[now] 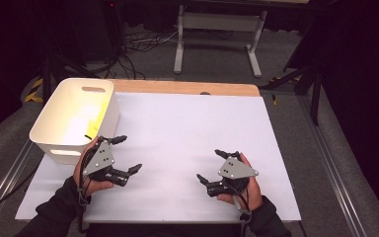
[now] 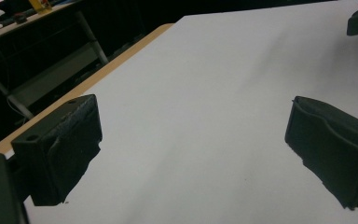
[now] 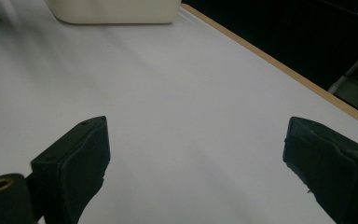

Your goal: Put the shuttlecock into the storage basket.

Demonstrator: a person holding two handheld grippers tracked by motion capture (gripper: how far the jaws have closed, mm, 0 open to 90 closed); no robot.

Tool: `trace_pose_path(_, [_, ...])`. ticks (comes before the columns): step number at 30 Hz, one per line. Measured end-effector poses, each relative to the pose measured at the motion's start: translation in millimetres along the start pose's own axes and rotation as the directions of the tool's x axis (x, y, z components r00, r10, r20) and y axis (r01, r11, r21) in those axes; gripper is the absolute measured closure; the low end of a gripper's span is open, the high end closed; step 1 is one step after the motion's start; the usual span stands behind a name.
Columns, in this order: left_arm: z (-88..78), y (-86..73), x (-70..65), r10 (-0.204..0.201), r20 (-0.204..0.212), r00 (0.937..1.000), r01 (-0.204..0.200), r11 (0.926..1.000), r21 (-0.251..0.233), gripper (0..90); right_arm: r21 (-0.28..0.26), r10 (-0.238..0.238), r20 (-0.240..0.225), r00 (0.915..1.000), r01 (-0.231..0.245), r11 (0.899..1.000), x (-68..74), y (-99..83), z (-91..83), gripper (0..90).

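black jaws stand wide apart on both tools, holding nothing: the left gripper (image 1: 127, 154) at lower left of the high view, the right gripper (image 1: 212, 165) at lower centre. just beyond the left one sits a white bin (image 1: 58, 111) on the sheet-covered table (image 1: 187, 128).
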State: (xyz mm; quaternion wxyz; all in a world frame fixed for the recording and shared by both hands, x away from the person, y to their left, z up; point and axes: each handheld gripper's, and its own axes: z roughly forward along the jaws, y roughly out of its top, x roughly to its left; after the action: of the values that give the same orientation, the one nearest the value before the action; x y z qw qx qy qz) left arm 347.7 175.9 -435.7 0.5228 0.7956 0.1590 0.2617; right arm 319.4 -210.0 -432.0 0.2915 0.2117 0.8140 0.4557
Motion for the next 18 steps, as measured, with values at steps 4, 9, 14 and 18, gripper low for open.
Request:
trace_pose_path(4, [-0.8,-5.2,-1.1,0.000,-0.005,1.0000,0.000,0.9999,0.010,4.6,0.001,0.001,0.002,1.0000,-0.001,1.000,-0.2,-0.9,0.2,8.1])
trace_pose_path(9, [-3.2,-12.9,-2.8,-0.006,-0.009,0.9999,0.006,0.9998,0.018,4.9,0.004,-0.003,0.004,1.0000,0.002,1.000,0.1,-1.5,0.7,8.1])
trace_pose_path(14, [-6.9,-20.1,-2.8,-0.032,0.001,0.9995,0.032,0.9992,0.022,5.2,0.007,-0.005,0.004,1.0000,0.005,1.000,0.2,-2.4,0.9,8.1])
trace_pose_path(18, [-10.9,-24.9,-3.3,-0.042,-0.006,0.9991,0.042,0.9988,0.026,5.1,0.005,0.000,0.005,1.0000,0.000,1.000,-0.3,-3.7,0.8,8.0])
